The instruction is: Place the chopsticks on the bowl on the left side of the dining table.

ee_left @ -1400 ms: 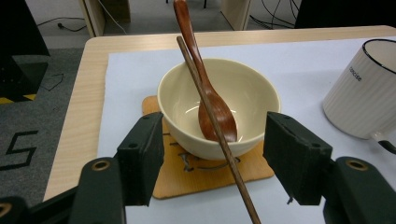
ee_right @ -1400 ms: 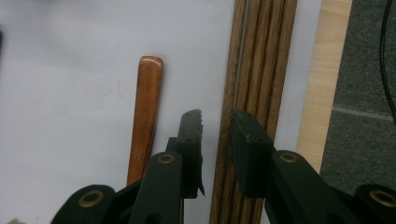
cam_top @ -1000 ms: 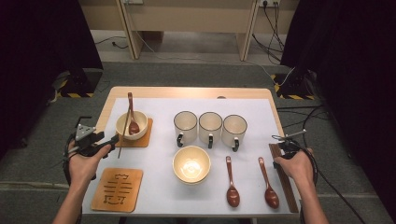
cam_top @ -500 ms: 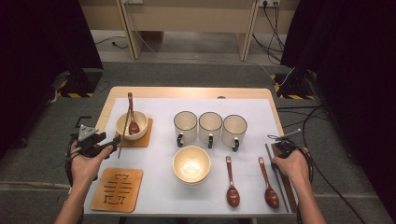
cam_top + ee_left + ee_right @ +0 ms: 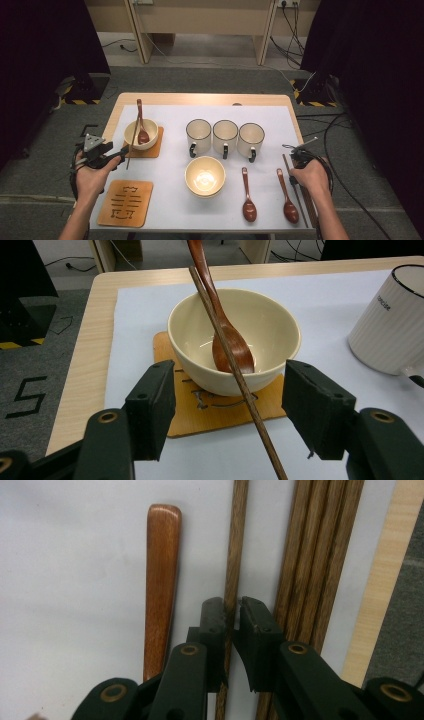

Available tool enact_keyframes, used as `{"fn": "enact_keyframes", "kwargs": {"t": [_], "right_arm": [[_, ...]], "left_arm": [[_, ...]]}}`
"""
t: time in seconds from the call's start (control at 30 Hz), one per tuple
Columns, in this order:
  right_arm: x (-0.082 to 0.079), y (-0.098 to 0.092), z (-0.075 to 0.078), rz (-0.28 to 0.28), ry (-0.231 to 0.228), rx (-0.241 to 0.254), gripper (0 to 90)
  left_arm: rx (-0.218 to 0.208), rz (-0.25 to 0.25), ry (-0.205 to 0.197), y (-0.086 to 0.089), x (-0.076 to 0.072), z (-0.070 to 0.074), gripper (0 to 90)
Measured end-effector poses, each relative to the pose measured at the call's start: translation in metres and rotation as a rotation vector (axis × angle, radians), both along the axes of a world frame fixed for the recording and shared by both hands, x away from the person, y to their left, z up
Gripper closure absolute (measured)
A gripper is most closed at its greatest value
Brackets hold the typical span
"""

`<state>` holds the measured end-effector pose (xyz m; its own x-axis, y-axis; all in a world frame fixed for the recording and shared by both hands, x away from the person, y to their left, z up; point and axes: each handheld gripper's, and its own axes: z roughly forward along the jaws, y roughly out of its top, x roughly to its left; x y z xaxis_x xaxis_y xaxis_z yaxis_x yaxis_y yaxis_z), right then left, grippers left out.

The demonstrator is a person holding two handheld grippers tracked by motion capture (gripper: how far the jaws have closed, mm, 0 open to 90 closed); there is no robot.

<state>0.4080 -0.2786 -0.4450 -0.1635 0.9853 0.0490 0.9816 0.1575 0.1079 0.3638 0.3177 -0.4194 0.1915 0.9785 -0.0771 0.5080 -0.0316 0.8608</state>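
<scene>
Chopstick [image 5: 231, 560] sits between the closing right gripper [image 5: 234, 611] jaws, so squeeze squarely, lift it clear of the bundle [image 5: 315, 555]; left gripper [image 5: 230, 405] stays open.

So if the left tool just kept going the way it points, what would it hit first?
Probably the chopstick leaning on the cream bowl, which already lies between the open left tool, then the bowl on its wooden coaster. Depth is hard to judge.

Right gripper [image 5: 233, 611] hid the middle of one chopstick [image 5: 233, 545]; both ends ran off frame. Spoon handle [image 5: 200, 260] was cut at the left gripper view's top edge.
</scene>
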Motion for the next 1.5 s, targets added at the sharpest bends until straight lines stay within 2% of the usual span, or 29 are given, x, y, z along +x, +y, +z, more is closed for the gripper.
{"fn": "enact_keyframes", "kwargs": {"t": [0.27, 0.37, 0.57, 0.77, 1.5], "right_arm": [[-0.003, 0.002, 0.001, -0.014, 0.041, -0.018, 80.6], [-0.003, 0.002, -0.001, -0.012, 0.043, -0.018, 81.3], [-0.001, 0.003, -0.001, -0.056, 0.054, -0.028, 85.0], [-0.001, 0.001, 0.000, -0.088, 0.057, -0.007, 85.3], [0.003, -0.003, 0.025, -0.058, -0.108, 0.034, 85.3]], "left_arm": [[-0.002, 0.002, -0.003, 0.000, 0.000, 0.001, 37.3], [-0.002, 0.003, -0.005, 0.001, -0.001, 0.001, 37.4], [-0.003, 0.003, -0.005, 0.001, -0.001, 0.002, 37.3], [-0.003, 0.003, -0.004, 0.001, -0.001, 0.001, 37.3], [-0.004, 0.004, -0.006, 0.000, -0.001, 0.002, 37.3]]}}
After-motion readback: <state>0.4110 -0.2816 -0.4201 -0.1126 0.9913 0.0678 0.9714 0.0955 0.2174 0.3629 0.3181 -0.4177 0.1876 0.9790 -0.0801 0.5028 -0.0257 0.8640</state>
